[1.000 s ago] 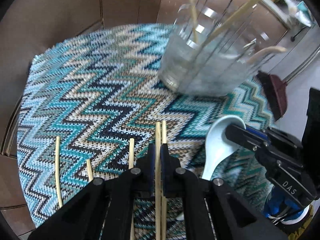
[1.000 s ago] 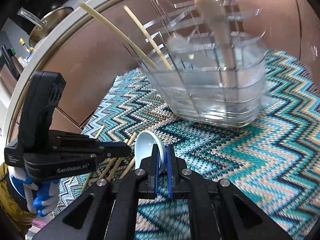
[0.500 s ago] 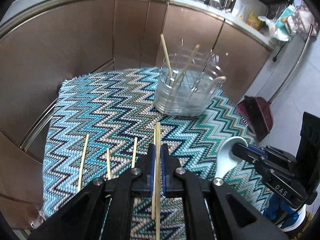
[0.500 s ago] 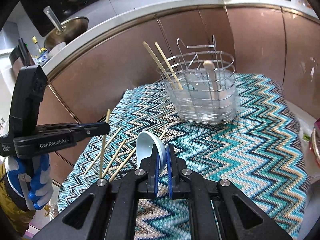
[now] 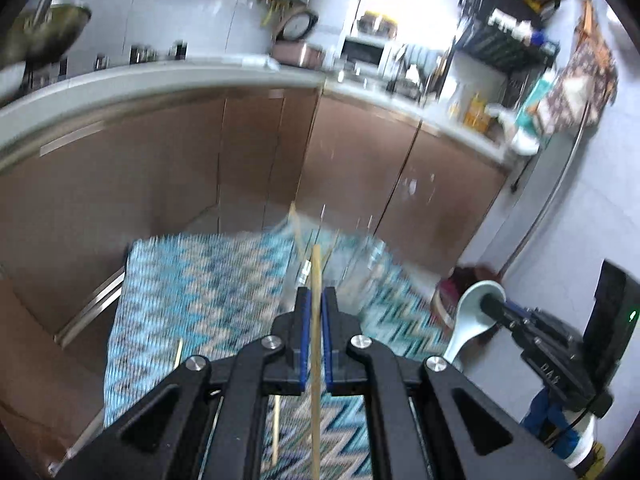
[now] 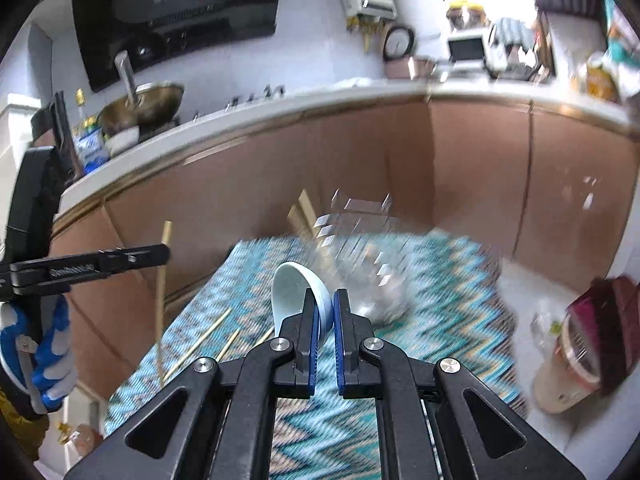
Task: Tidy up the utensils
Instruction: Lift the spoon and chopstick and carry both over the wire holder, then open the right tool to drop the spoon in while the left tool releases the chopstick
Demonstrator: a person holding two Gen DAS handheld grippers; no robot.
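Left wrist view, left gripper (image 5: 316, 304) clamping a chopstick (image 5: 316, 344) above the zigzag mat (image 5: 192, 292), blurred wire caddy (image 5: 344, 264) lying ahead, right wrist view, right gripper (image 6: 326, 308) pinching a pale blue spoon (image 6: 294, 292), loose chopsticks (image 6: 200, 340) lying left on the mat.

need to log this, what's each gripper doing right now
left gripper: shut on a chopstick
right gripper: shut on a pale blue spoon

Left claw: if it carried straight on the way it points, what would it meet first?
Probably the wire basket on the zigzag cloth, dead ahead of the left claw and its chopstick; blur leaves depth unsure.
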